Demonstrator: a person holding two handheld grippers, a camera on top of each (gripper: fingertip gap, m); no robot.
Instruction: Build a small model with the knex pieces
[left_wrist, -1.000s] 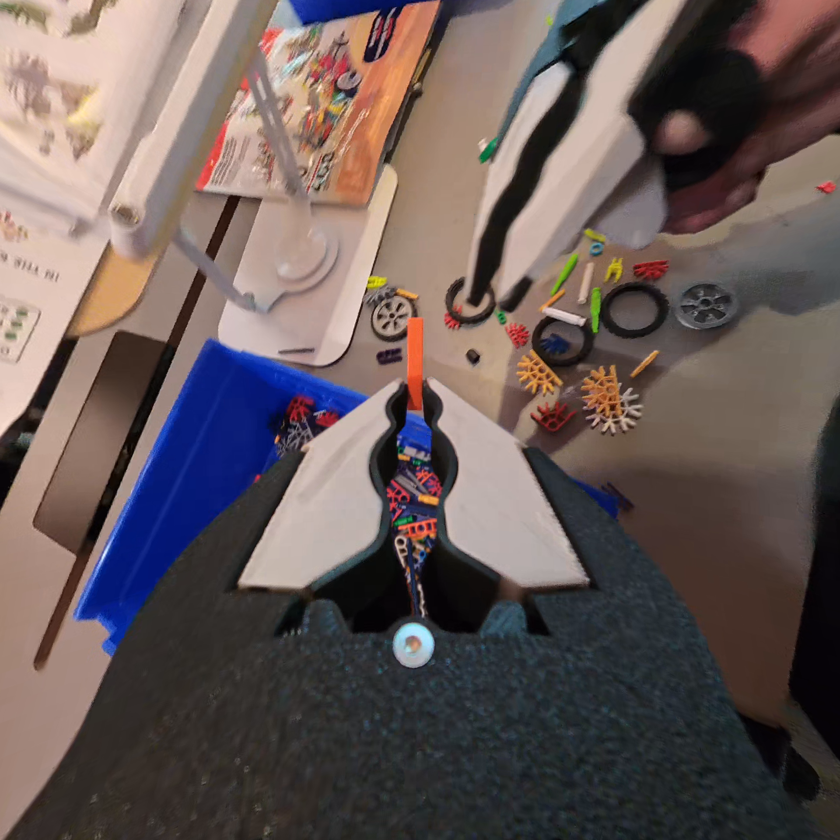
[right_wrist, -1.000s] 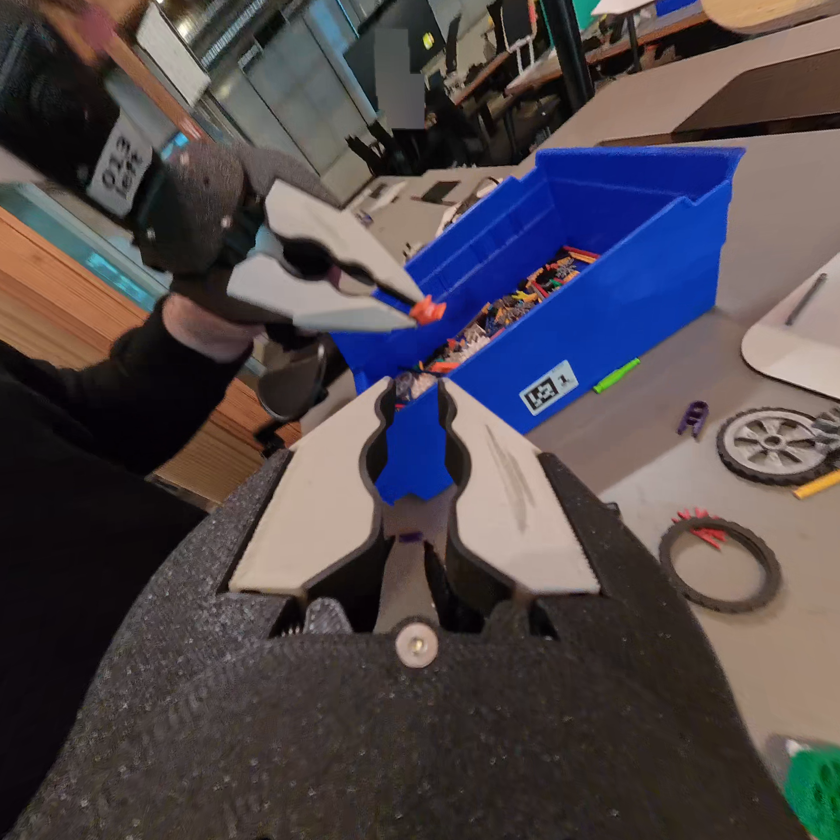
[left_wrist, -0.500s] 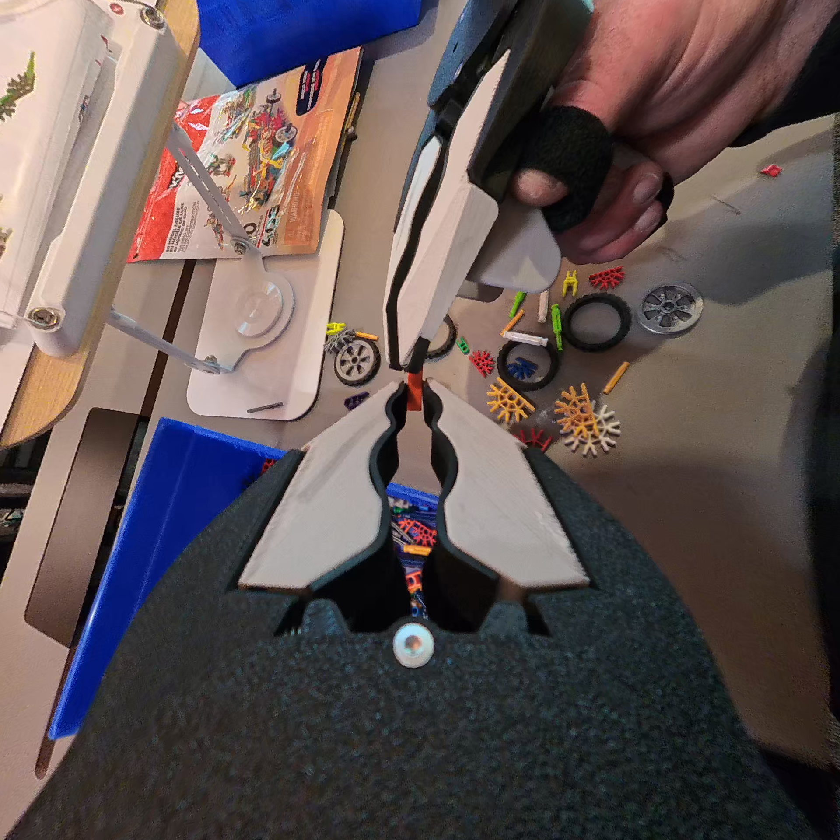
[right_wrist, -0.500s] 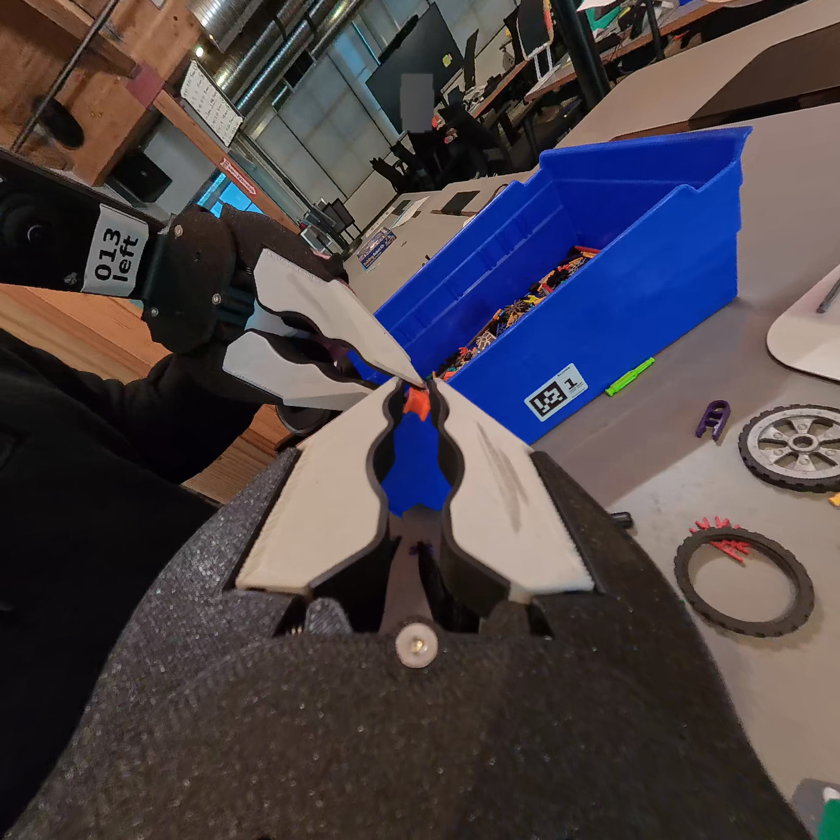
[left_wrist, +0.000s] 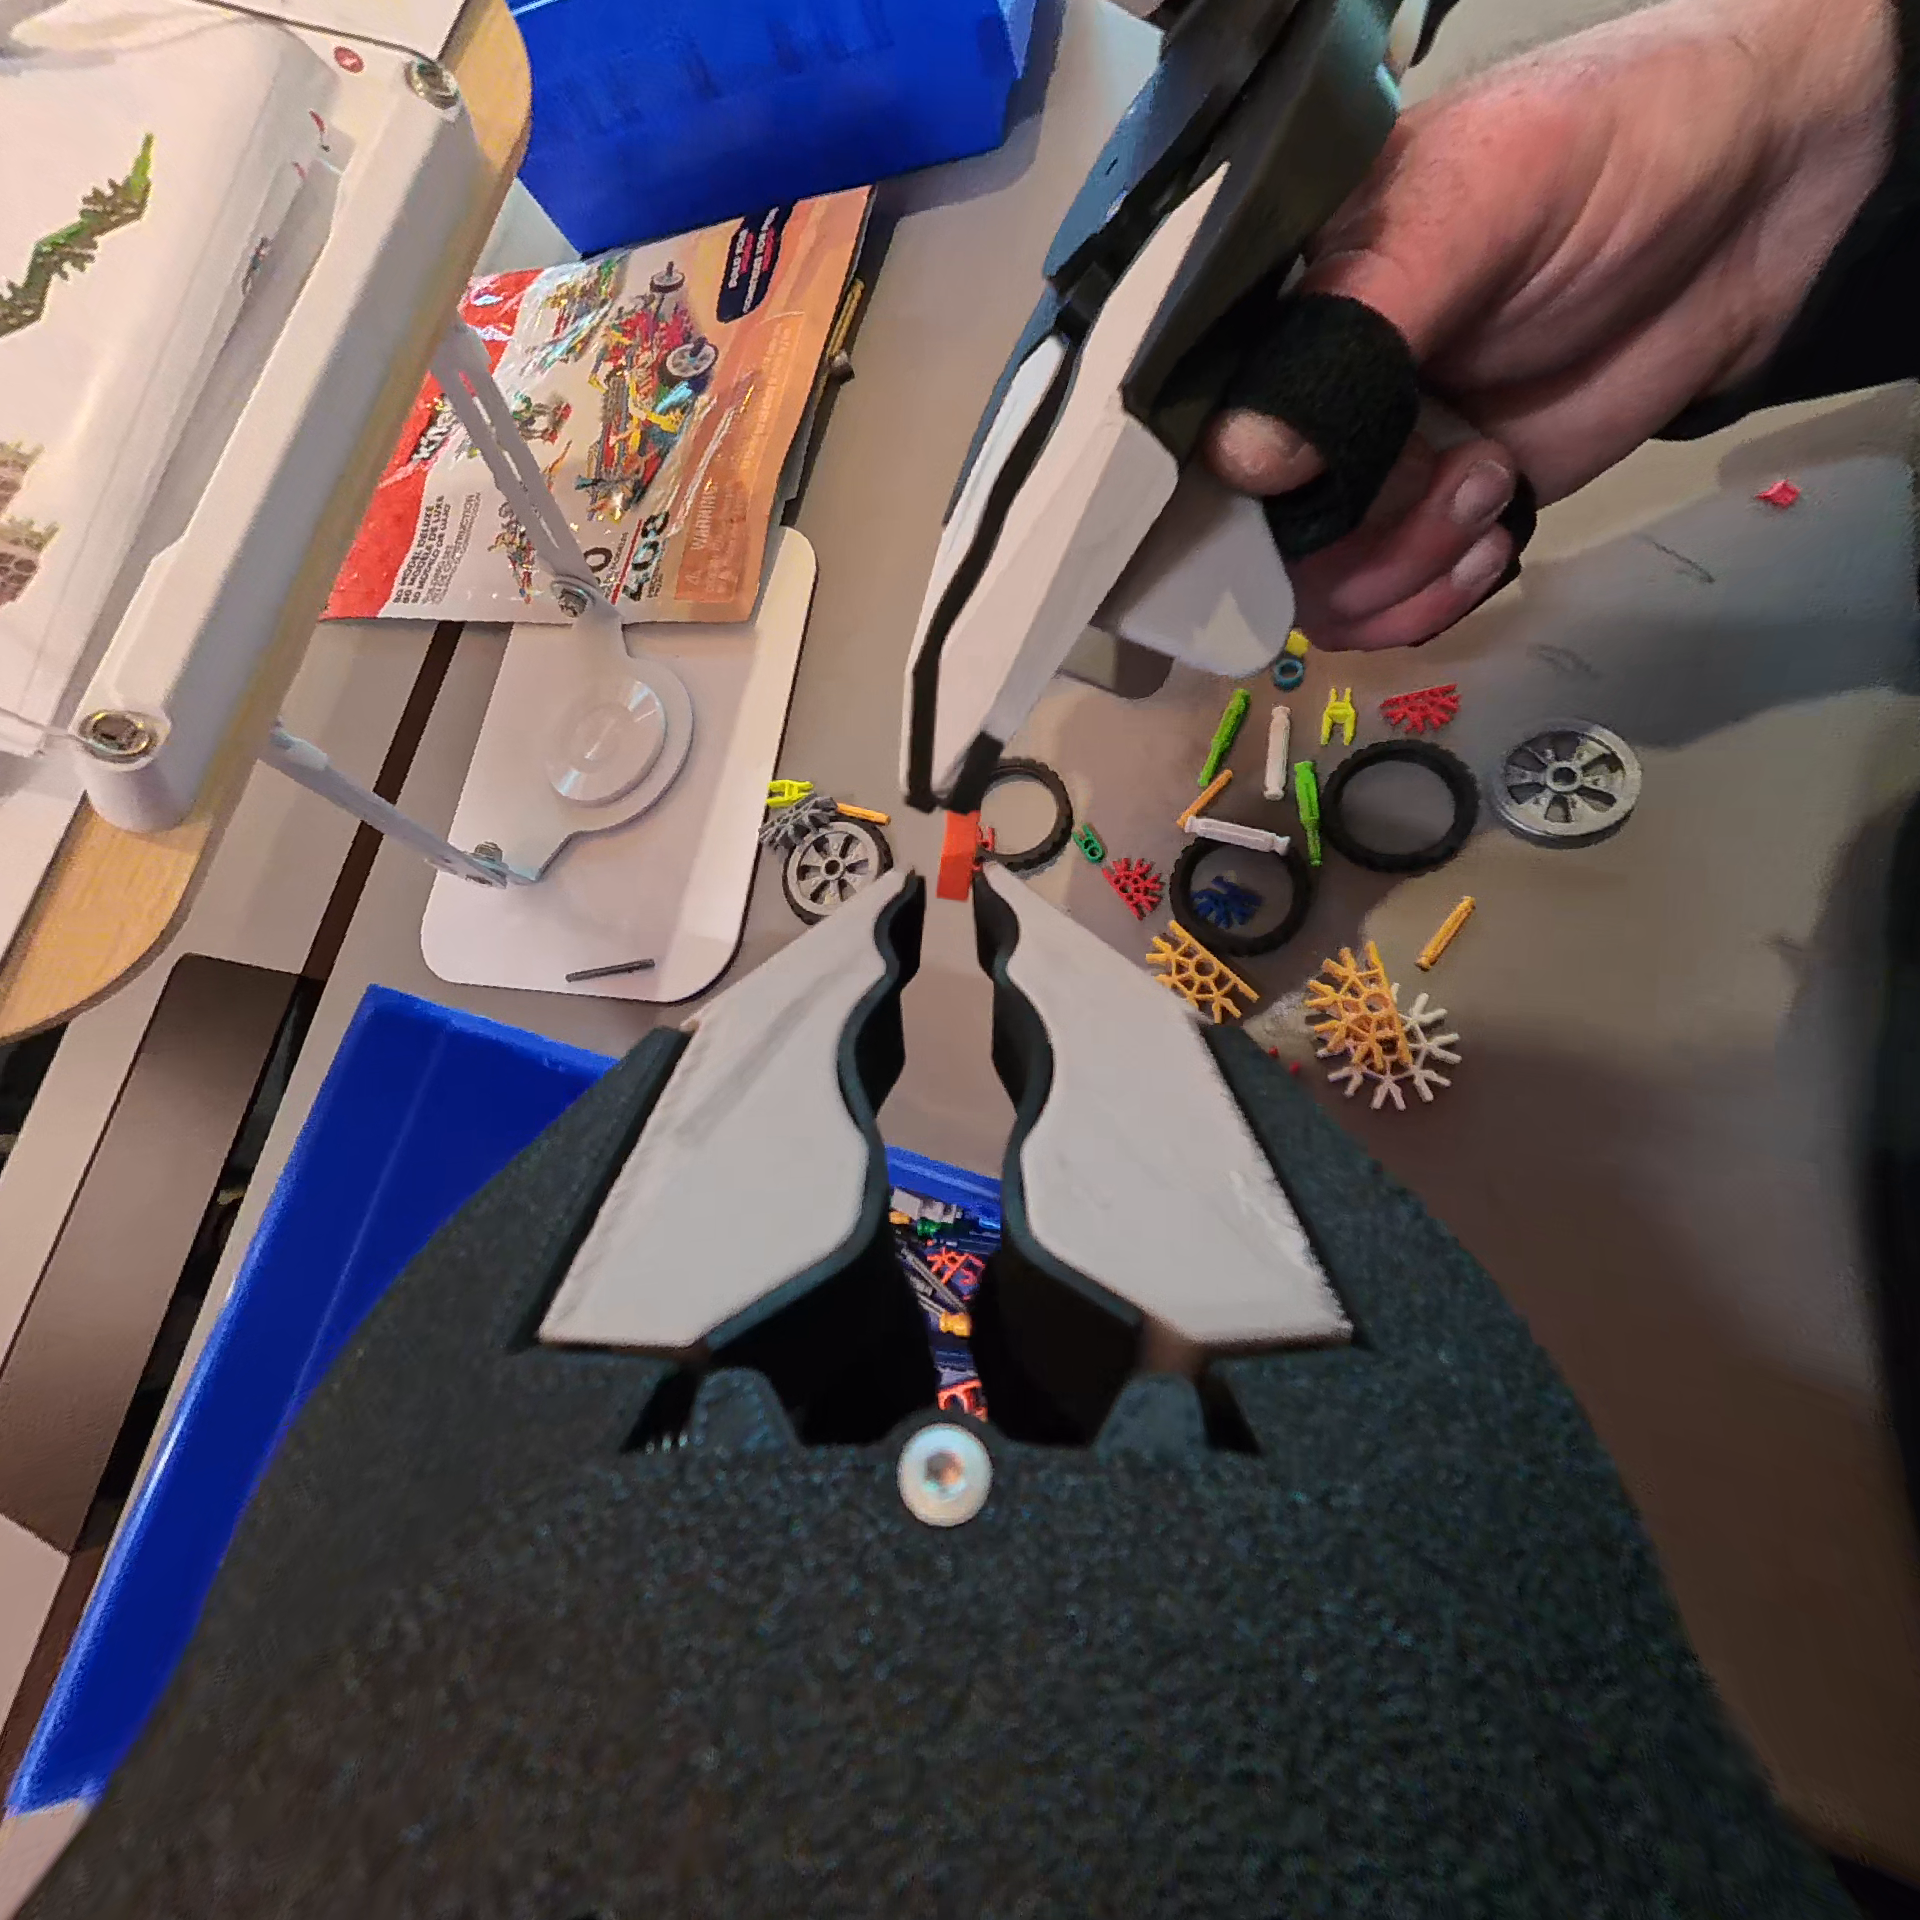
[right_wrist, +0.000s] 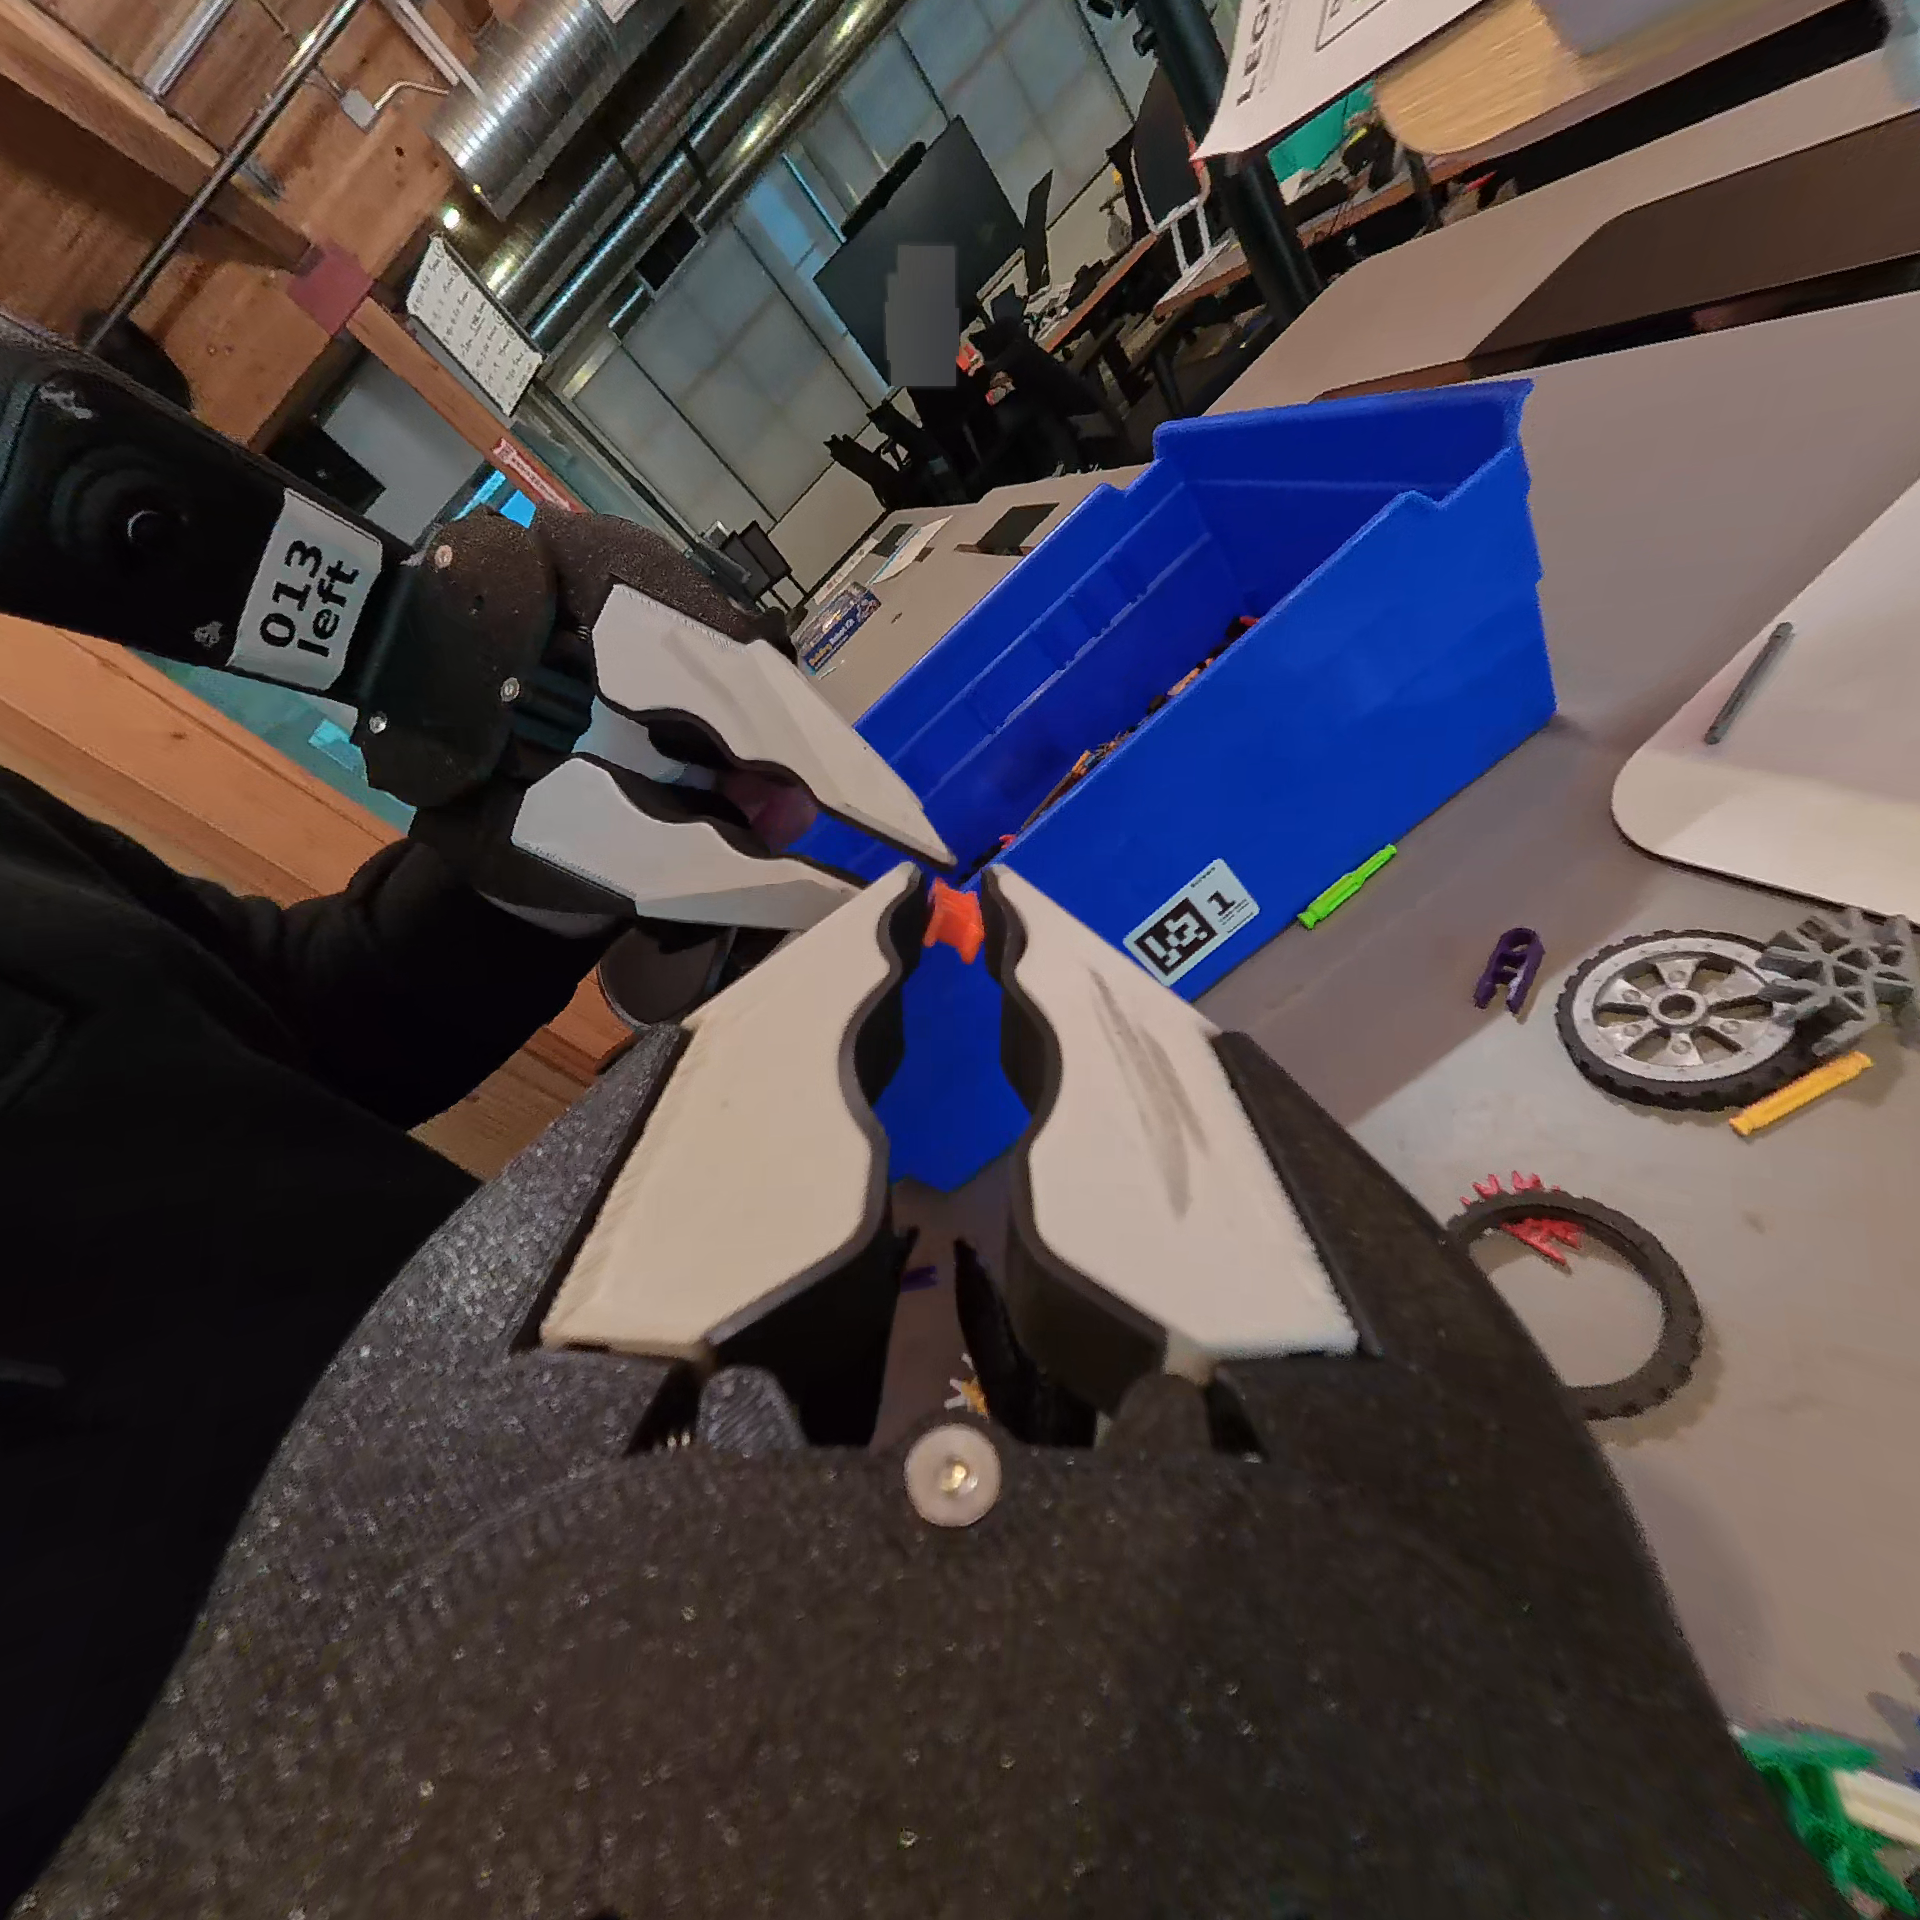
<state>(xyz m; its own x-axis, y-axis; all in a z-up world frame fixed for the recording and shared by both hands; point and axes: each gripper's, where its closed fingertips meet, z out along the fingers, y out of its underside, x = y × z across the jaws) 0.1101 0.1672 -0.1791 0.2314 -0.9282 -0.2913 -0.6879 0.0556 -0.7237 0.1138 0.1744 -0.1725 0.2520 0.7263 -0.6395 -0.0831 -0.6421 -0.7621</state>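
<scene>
A small orange connector piece (left_wrist: 958, 857) sits between the two grippers' tips, above the grey table. My right gripper (right_wrist: 951, 891) is shut on the orange piece (right_wrist: 954, 927). In the left wrist view it comes down from the top, held by a hand, with its tips (left_wrist: 940, 795) just above the piece. My left gripper (left_wrist: 948, 896) is open, its tips just short of the piece. In the right wrist view its fingers stand apart (right_wrist: 904, 883) at the piece's left. Both hover over the near corner of a blue bin (right_wrist: 1299, 779).
The blue bin (left_wrist: 416, 1143) holds many small coloured parts. Loose tyres (left_wrist: 1397, 805), a spoked wheel (left_wrist: 836, 868), rods and yellow connectors (left_wrist: 1361, 1013) lie on the table. A white stand base (left_wrist: 623, 748), a booklet (left_wrist: 623, 416) and a second blue bin (left_wrist: 758, 104) lie beyond. Left and right tips are no more than a few centimetres apart.
The right gripper came in and closed on the orange piece that the left gripper held. The left gripper's fingers have since parted and let it go.
</scene>
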